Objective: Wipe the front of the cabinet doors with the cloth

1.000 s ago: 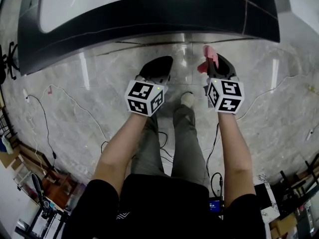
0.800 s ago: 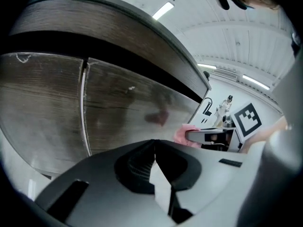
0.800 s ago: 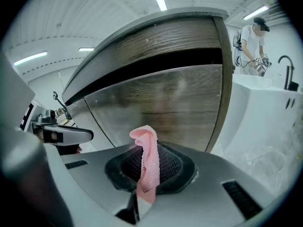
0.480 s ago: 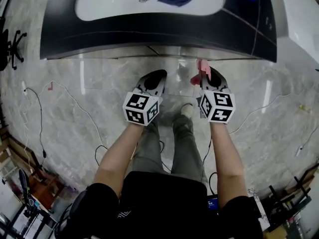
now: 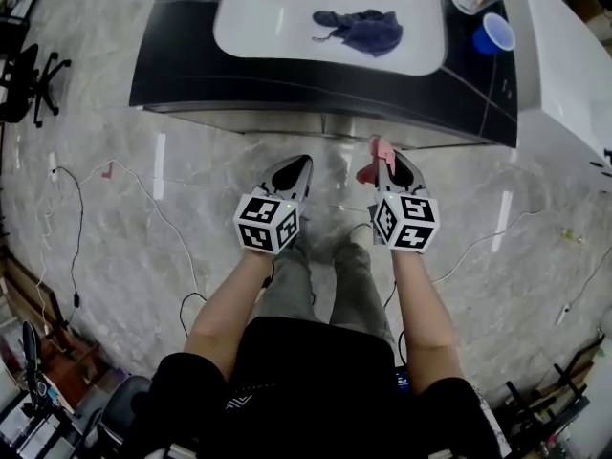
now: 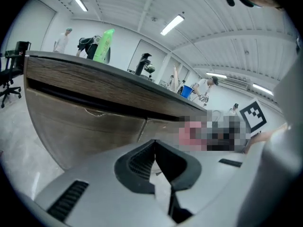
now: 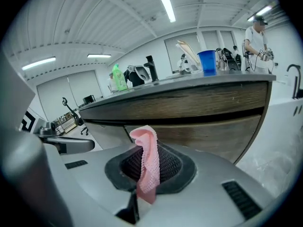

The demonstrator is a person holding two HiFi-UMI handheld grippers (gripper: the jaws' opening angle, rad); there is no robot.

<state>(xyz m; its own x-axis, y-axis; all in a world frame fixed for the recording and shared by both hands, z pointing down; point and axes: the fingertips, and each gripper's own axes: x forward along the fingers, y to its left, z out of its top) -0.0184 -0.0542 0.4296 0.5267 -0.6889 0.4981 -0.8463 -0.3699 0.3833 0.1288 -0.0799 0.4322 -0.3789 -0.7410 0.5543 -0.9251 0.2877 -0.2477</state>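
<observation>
Item 1, cabinet [image 7: 207,109]: wood-fronted, under a dark countertop [image 5: 182,76]; its doors [image 6: 90,122] faced both grippers and neither touched them

Item 2, cloth [image 7: 148,161]: small and pink, pinched between the jaws of the right gripper [image 5: 386,153], with its free end standing up above them; it was held short of the cabinet front, clear of the doors

Item 3, left gripper [image 6: 155,144]: jaws pressed together on nothing, pointed at the cabinet and likewise apart from it

Item 4, white sink [image 5: 268,17]: set into the cabinet's top, with a dark blue rag [image 5: 363,30] lying in it

Item 5, blue cup [image 5: 494,34]: stood on the cabinet's top near its right end

Item 6, green bottle [image 6: 104,44]: stood on the cabinet's top toward its left end
</observation>
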